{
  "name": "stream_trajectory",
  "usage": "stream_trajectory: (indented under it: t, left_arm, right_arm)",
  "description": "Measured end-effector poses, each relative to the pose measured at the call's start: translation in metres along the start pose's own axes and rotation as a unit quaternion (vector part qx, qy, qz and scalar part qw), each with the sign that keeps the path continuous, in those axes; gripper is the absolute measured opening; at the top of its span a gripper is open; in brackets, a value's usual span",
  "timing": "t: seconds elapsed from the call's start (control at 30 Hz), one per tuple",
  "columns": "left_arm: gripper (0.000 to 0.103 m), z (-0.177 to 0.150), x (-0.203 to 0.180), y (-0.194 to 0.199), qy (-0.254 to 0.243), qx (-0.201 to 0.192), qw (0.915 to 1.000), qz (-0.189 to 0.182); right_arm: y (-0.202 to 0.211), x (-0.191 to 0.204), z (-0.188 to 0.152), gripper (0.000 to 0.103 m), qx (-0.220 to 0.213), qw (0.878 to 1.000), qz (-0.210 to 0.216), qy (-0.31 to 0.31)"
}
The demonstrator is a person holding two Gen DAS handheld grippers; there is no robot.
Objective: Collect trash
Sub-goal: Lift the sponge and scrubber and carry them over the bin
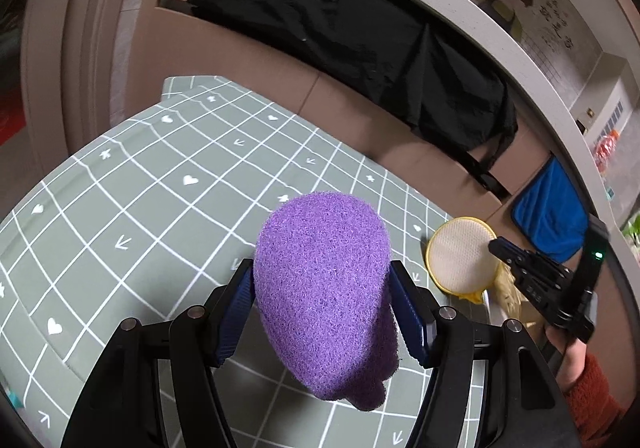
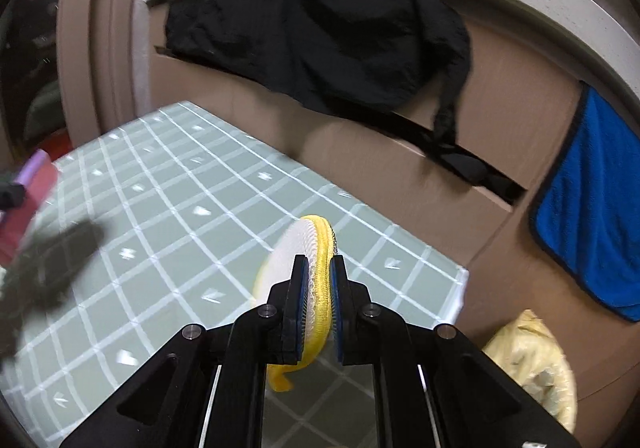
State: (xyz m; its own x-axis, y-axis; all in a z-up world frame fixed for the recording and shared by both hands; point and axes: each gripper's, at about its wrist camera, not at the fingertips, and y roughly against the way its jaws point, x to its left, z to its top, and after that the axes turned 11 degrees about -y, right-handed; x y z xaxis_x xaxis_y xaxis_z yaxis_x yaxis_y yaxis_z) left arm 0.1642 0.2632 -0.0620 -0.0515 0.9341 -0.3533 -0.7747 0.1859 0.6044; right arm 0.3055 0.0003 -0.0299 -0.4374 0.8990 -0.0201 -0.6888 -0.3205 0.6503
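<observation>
Purple sponge (image 1: 324, 288): oval, coarse fibrous pad, standing on edge above the bench (image 1: 132, 208).
Left claw (image 1: 322, 308): jaws spread wide, blue pads pressed on both sides of the purple sponge; sponge juts forward past the fingertips.
Yellow scrubber (image 2: 316, 288): round, white mesh face, yellow rim, a yellow tab hanging below.
Right claw (image 2: 319, 288): nearly closed, pinching the yellow scrubber's rim, disc edge-on; right of the purple sponge, over the bench's right edge.
Beyond bench: cardboard box (image 2: 400, 176), black cloth (image 1: 360, 48) draped over it; blue towel (image 2: 592, 208) to its right.
</observation>
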Motion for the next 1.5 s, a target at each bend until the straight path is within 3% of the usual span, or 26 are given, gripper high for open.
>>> stream_trajectory:
  t: [0.13, 0.27, 0.5, 0.57, 0.67, 0.87, 1.07, 1.27, 1.5]
  left_arm:
    - [0.066, -0.003, 0.004, 0.0, 0.005, 0.004, 1.0, -0.006]
    - [0.066, -0.005, 0.003, -0.002, 0.005, 0.008, 0.9999, -0.01]
    - [0.066, -0.005, -0.004, -0.004, -0.006, 0.011, 0.9999, -0.006]
    - [0.066, -0.003, -0.013, -0.006, -0.018, 0.012, 0.9998, -0.004]
    - [0.066, 0.003, -0.029, -0.008, -0.042, 0.009, 0.9991, -0.002]
    - [0.066, 0.027, -0.079, -0.007, -0.097, -0.022, 0.9951, -0.003]
    - [0.066, 0.051, -0.145, -0.013, -0.15, -0.055, 0.987, -0.017]
    - [0.066, 0.066, -0.225, -0.027, -0.205, -0.082, 0.974, -0.049]
    - [0.066, 0.06, -0.328, -0.052, -0.263, -0.103, 0.9534, -0.105]
  right_arm:
    - [0.008, 0.018, -0.002, 0.01, 0.004, 0.998, 0.055, -0.01]
    - [0.001, 0.025, -0.008, 0.018, 0.013, 0.999, 0.049, -0.013]
    - [-0.025, 0.01, -0.01, 0.018, 0.051, 0.995, 0.069, -0.051]
    - [-0.021, 0.009, -0.008, 0.013, 0.044, 0.995, 0.076, -0.056]
    - [-0.004, 0.011, -0.002, 0.013, 0.017, 0.997, 0.069, -0.042]
    - [0.04, -0.003, 0.01, 0.013, -0.032, 0.996, 0.07, -0.039]
    - [0.087, -0.044, 0.015, 0.013, -0.081, 0.992, 0.065, -0.067]
    - [0.136, -0.108, 0.013, 0.013, -0.135, 0.985, 0.034, -0.106]
    - [0.187, -0.182, -0.006, 0.013, -0.173, 0.974, -0.023, -0.146]
